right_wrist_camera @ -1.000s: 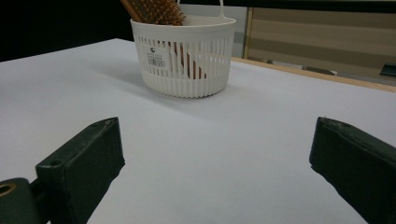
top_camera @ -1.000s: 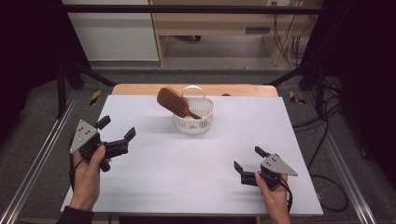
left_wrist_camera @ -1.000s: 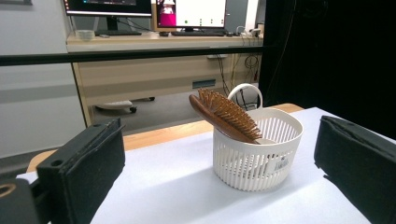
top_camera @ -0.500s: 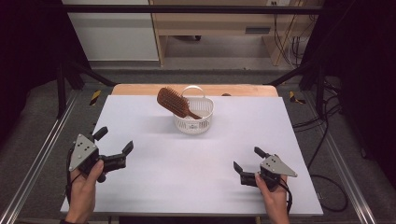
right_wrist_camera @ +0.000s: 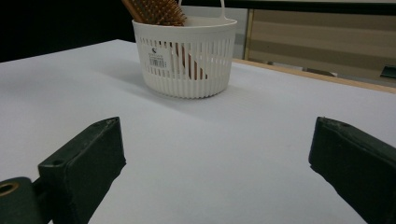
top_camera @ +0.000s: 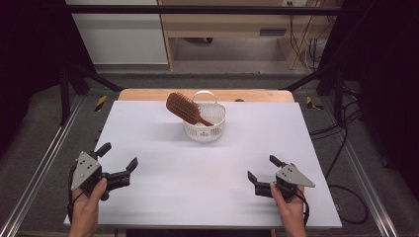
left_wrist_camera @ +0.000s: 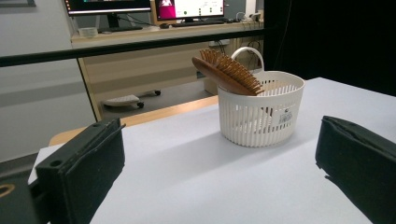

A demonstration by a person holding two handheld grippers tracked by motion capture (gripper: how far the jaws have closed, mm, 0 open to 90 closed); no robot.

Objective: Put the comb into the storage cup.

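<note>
A white slatted basket (top_camera: 206,129) (left_wrist_camera: 259,112) (right_wrist_camera: 186,60) with a hoop handle stands at the back middle of the white table (top_camera: 163,197). A brown wooden hairbrush (top_camera: 184,109) (left_wrist_camera: 226,72) (right_wrist_camera: 155,11) leans in it, handle down, bristled head sticking out over the rim to the left. My left gripper (top_camera: 118,157) (left_wrist_camera: 219,158) is near the front left edge, open and empty, held in a hand. My right gripper (top_camera: 265,171) (right_wrist_camera: 217,163) rests near the front right, also open and empty. Both point toward the basket from well short of it.
A wooden strip (top_camera: 148,94) runs along the table's far edge. Metal frame rails (top_camera: 39,168) flank both sides, with cables (top_camera: 346,163) on the floor at the right. A desk with monitors (left_wrist_camera: 140,7) stands beyond the table.
My left gripper has drawn back toward the front left edge and lower over the table. The right gripper, basket and brush have stayed put.
</note>
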